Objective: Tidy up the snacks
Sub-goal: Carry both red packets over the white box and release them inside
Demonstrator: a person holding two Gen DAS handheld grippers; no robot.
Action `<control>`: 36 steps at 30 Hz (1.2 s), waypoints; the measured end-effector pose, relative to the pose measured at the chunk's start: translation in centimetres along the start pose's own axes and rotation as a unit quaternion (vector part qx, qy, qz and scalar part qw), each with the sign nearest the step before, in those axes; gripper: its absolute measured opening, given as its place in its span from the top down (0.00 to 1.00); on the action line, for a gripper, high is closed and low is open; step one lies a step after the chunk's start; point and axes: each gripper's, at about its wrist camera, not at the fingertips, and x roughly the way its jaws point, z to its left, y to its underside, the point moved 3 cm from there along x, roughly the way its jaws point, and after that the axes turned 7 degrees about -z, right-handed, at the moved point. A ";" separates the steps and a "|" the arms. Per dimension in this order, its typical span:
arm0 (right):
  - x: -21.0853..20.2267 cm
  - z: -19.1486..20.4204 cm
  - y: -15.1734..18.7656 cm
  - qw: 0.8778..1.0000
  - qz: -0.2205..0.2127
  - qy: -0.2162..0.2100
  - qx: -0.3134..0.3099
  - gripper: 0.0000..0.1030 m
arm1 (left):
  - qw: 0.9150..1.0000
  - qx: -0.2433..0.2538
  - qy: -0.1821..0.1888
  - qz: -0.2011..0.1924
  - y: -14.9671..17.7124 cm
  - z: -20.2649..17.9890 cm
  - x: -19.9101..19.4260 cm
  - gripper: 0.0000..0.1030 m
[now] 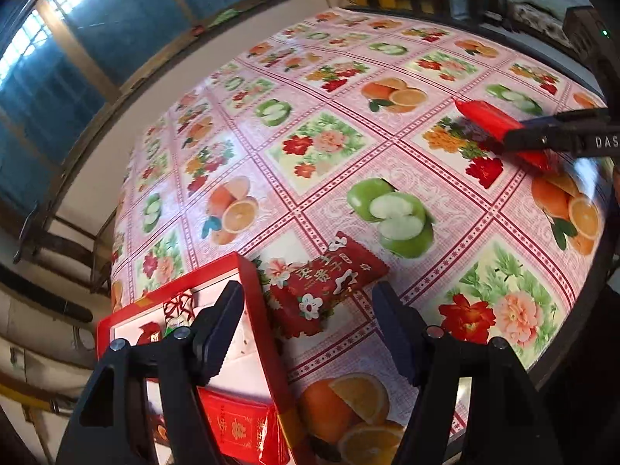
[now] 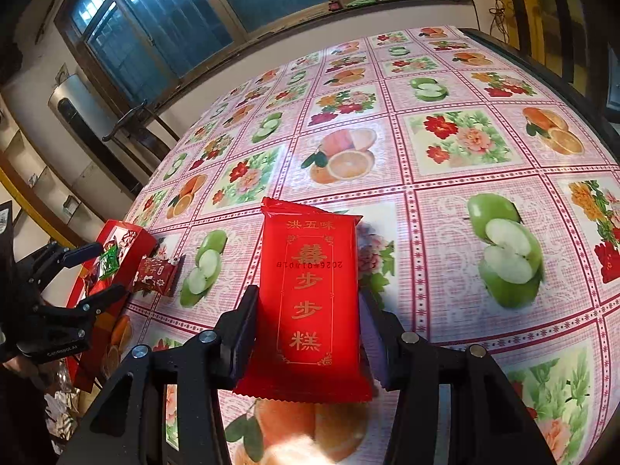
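My right gripper (image 2: 308, 317) is shut on a bright red snack packet (image 2: 308, 294) with gold characters and holds it above the table; it also shows in the left wrist view (image 1: 500, 131) at the far right. My left gripper (image 1: 308, 321) is open over a dark red flowered snack packet (image 1: 325, 286) that lies on the tablecloth beside a red box (image 1: 248, 271). The box holds several wrapped snacks (image 1: 236, 430). In the right wrist view the left gripper (image 2: 91, 271) is at the far left, by the box (image 2: 135, 240) and the flowered packet (image 2: 157, 271).
The table wears a pink cloth (image 1: 348, 162) printed with fruit and flowers. Its dark rim (image 1: 604, 77) curves along the right. A wall with windows (image 2: 174, 11) stands behind the far edge. More wrapped snacks (image 2: 62, 403) lie below the table's left edge.
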 end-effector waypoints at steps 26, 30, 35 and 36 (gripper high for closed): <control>-2.0 -5.2 -0.6 0.999 -0.012 -0.004 0.053 0.49 | 0.981 -0.049 0.167 0.081 2.6 -1.3 3.9 0.37; -1.5 -4.9 -0.2 0.999 -0.004 -0.010 0.053 0.49 | 0.981 -0.127 0.126 0.075 2.9 -1.2 3.7 0.39; -1.7 -4.3 0.0 0.999 -0.006 -0.012 0.046 0.49 | 0.978 -0.176 0.090 0.068 3.1 -1.5 3.1 0.54; -1.8 -4.3 0.0 0.999 -0.007 -0.012 0.046 0.49 | 0.978 -0.181 0.083 0.064 3.2 -1.8 2.8 0.54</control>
